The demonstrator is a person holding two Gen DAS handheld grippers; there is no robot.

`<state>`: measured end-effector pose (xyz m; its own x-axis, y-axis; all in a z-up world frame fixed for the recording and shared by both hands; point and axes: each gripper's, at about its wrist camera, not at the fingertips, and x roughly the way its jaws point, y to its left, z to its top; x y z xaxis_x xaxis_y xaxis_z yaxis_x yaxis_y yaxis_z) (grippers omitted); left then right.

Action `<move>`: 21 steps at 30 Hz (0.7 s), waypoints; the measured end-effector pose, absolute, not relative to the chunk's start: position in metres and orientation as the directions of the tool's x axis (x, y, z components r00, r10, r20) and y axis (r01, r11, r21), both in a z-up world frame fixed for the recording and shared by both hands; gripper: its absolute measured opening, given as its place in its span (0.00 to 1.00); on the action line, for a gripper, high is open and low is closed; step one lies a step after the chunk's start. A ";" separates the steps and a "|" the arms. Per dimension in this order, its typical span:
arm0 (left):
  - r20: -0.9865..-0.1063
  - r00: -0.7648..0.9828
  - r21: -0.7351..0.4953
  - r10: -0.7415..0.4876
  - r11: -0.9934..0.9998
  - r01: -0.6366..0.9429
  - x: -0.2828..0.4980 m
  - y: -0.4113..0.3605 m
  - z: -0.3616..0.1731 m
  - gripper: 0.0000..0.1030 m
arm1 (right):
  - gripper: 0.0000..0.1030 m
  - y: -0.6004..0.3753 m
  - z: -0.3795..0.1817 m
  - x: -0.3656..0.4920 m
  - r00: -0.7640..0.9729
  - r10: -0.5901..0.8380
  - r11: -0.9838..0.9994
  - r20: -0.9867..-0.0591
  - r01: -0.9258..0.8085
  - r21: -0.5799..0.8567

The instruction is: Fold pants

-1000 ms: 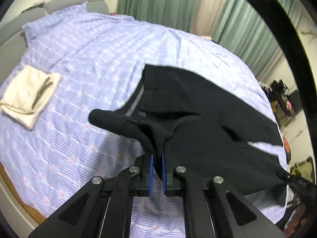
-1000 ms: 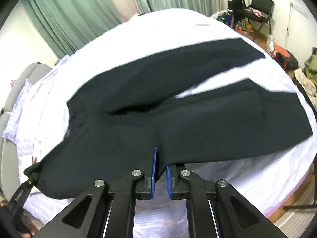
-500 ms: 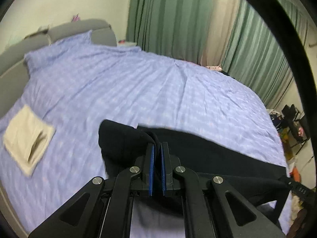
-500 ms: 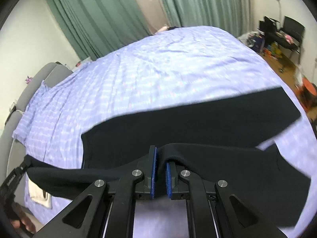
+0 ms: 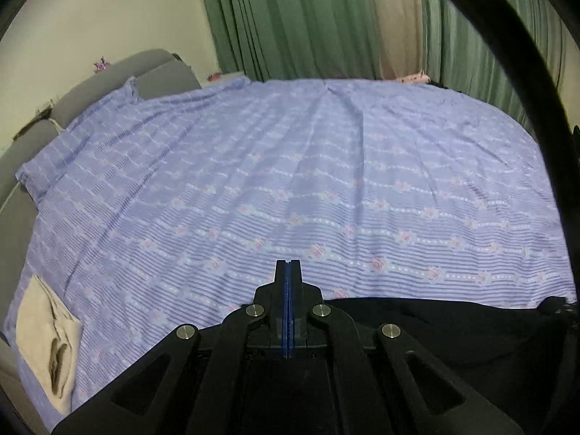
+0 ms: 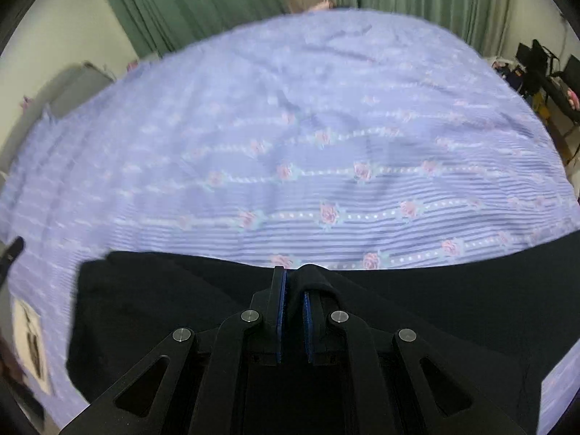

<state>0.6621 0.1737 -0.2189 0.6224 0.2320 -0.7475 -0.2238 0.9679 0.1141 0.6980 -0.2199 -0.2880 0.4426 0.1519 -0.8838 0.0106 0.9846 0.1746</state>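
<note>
The black pants [image 6: 417, 311] lie across the near edge of the bed in the right wrist view. My right gripper [image 6: 293, 282] is shut on a raised fold of the pants [image 6: 314, 279] between its blue pads. In the left wrist view the pants [image 5: 453, 330] show only as a dark strip at the lower right. My left gripper [image 5: 288, 266] has its blue pads pressed together with no cloth visible at the tips; any cloth below is hidden by the gripper body.
The bed has a lavender floral sheet [image 5: 290, 181]. A folded beige garment [image 5: 47, 337] lies at its left edge. A grey headboard [image 5: 108, 79] stands at the left, green curtains [image 5: 308, 18] behind. Chairs and clutter [image 6: 536, 69] stand at the far right.
Both grippers swung up and toward the near edge of the bed. The pants dropped low in both views. The fold of cloth seen in the left gripper earlier no longer shows at its tips.
</note>
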 end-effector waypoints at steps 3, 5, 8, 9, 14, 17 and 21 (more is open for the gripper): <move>-0.776 0.603 0.087 0.184 0.978 -0.187 0.658 0.161 -0.223 0.17 | 0.47 -0.221 -0.288 0.702 0.402 0.208 0.976 -0.892 -0.030 0.214; -0.801 0.581 0.063 0.143 0.986 -0.156 0.643 0.148 -0.224 0.35 | 0.61 -0.222 -0.277 0.695 0.398 0.259 0.965 -0.880 -0.062 0.256; -0.822 0.560 0.022 0.101 0.989 -0.147 0.621 0.126 -0.209 0.41 | 0.69 -0.226 -0.247 0.674 0.412 0.303 0.953 -0.859 -0.107 0.285; -0.825 0.558 0.000 0.085 0.989 -0.151 0.612 0.121 -0.200 0.45 | 0.72 -0.229 -0.234 0.665 0.427 0.320 0.947 -0.846 -0.124 0.296; -0.806 0.591 -0.086 -0.012 0.991 -0.098 0.560 0.095 -0.157 0.57 | 0.73 -0.244 -0.181 0.603 0.522 0.315 0.949 -0.793 -0.166 0.268; -0.789 0.610 -0.092 -0.073 0.996 0.000 0.524 0.072 -0.139 0.57 | 0.73 -0.263 -0.161 0.547 0.584 0.261 0.964 -0.769 -0.122 0.234; -0.766 0.621 -0.130 -0.163 0.987 0.099 0.478 0.050 -0.122 0.61 | 0.73 -0.288 -0.145 0.473 0.603 0.182 0.980 -0.777 -0.041 0.197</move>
<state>0.4779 0.0496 -0.1224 0.6213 -0.1634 -0.7663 0.0992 0.9866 -0.1299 0.4727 -0.2878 -0.1448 0.6032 0.1816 -0.7767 -0.0415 0.9796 0.1968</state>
